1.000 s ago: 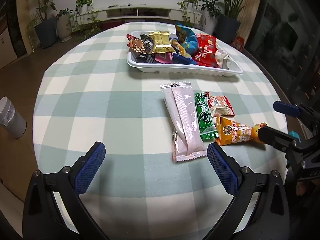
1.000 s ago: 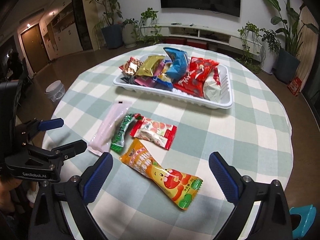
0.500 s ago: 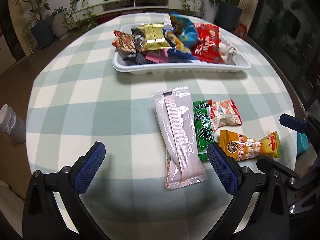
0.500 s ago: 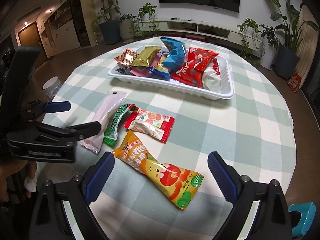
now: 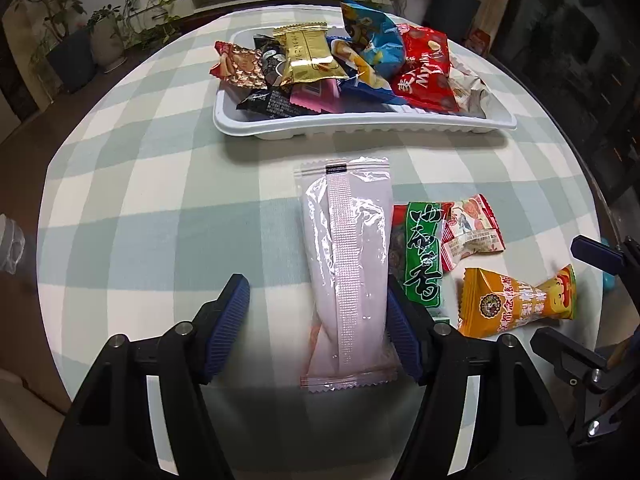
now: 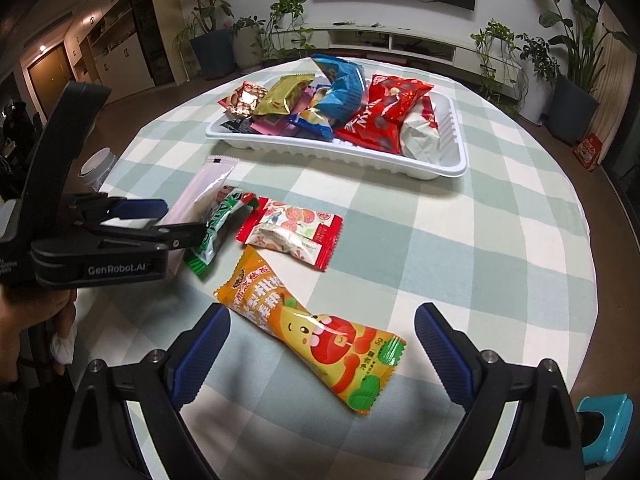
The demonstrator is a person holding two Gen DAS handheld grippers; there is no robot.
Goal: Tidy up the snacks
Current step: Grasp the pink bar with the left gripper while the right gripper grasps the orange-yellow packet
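between the spread fingers of the left gripper [image 5: 316, 328] lies the pale pink packet [image 5: 347, 276], its long axis running straight ahead toward the white tray [image 5: 360, 126], right finger touching its edge, while the wide-open right gripper [image 6: 322, 350] hovers over the orange packet [image 6: 308, 330].

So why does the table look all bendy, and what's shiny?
Left wrist view: the fisheye lens curves the checked table into a dome and darkens the corners; glare streaks the long pale pink packet. Right wrist view: same bending, and the orange packet glints.
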